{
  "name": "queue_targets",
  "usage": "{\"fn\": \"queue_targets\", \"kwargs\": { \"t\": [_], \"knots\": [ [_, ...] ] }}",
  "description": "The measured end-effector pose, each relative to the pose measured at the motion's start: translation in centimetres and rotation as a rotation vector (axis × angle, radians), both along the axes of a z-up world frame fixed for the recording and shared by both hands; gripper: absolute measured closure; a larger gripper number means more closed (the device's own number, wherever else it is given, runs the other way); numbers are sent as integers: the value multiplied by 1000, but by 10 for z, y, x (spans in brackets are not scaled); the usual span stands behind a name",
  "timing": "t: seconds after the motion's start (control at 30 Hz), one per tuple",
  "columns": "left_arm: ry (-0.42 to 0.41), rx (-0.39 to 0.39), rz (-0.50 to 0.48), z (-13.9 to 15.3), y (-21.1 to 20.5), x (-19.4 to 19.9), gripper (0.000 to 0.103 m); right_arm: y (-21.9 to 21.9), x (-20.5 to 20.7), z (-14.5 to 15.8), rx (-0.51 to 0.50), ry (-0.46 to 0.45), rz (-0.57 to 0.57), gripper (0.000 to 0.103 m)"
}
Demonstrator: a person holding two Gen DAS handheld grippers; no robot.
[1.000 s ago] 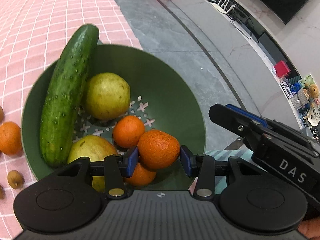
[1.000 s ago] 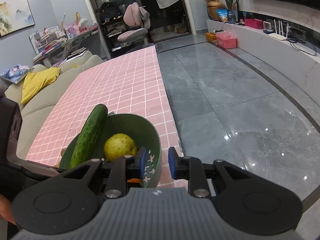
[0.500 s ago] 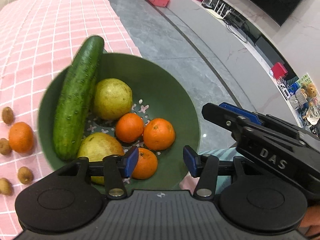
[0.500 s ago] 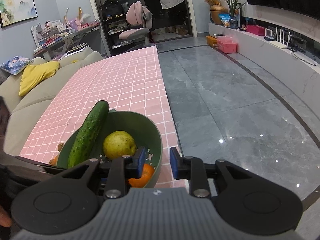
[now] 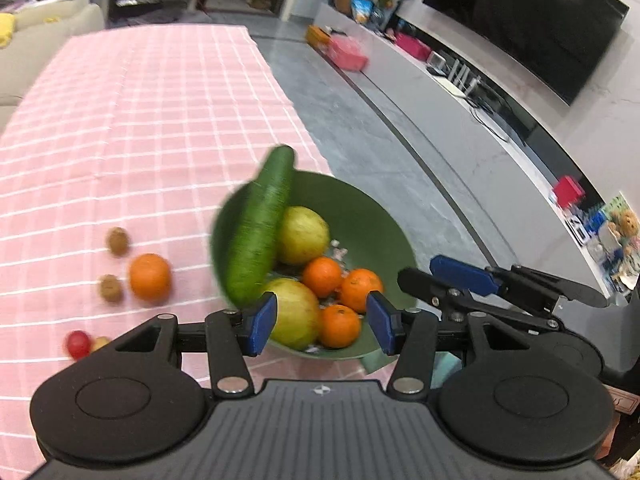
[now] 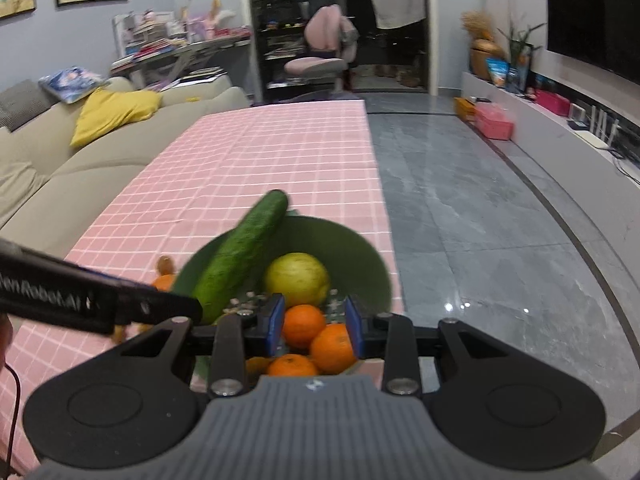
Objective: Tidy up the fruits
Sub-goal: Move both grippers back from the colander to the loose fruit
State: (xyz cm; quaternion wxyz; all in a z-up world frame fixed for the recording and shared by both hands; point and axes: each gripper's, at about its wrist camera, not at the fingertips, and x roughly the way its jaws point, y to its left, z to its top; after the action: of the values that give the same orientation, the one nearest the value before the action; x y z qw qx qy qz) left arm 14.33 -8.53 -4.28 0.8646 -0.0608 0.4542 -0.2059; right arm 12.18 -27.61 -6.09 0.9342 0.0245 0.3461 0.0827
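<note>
A green bowl (image 5: 360, 216) at the table's right edge holds a cucumber (image 5: 260, 228), two yellow-green fruits (image 5: 302, 234) and three oranges (image 5: 362, 288). My left gripper (image 5: 322, 324) is open and empty, raised over the bowl's near rim. My right gripper (image 6: 315, 330) is open and empty, just short of the bowl (image 6: 348, 248), with oranges (image 6: 302, 324) seen between its pads. The cucumber (image 6: 240, 256) leans on the bowl's left rim. On the cloth left of the bowl lie an orange (image 5: 150, 278), small brown fruits (image 5: 118, 241) and a red one (image 5: 78, 343).
The pink checked tablecloth (image 5: 132, 120) stretches far ahead. The grey floor (image 6: 480, 220) drops off right of the table. A beige sofa (image 6: 80, 160) runs along the left. The right gripper's fingers (image 5: 464, 276) show beside the bowl in the left wrist view.
My left gripper let go of an orange into the bowl, opened, and pulled up and back. My right gripper opened wider and rose a little.
</note>
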Motion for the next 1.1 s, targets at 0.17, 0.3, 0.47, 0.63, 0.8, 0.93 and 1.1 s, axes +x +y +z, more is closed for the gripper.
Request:
{"fn": "queue_targets", "kwargs": {
  "t": [0.17,0.3,0.47,0.63,0.8,0.93,1.1],
  "knots": [
    [-47,24,83,9,25,-10,39,20,-7,8,-5,2,57,72],
    [-61,26,143,9,49,-14,39,42,-13,11,-20,5,114,71],
    [-68,21,193,6,80,-21,39,72,-16,14,-50,4,196,70],
    [-68,17,233,6,105,-25,39,98,-11,17,-71,12,271,70],
    [-60,19,249,0,129,-29,40,128,-7,14,-128,2,357,70],
    [-55,9,259,-8,143,-30,44,149,-2,9,-184,-3,422,69],
    [-24,15,248,-24,150,-25,50,165,4,2,-255,-12,501,67]
  ]
}}
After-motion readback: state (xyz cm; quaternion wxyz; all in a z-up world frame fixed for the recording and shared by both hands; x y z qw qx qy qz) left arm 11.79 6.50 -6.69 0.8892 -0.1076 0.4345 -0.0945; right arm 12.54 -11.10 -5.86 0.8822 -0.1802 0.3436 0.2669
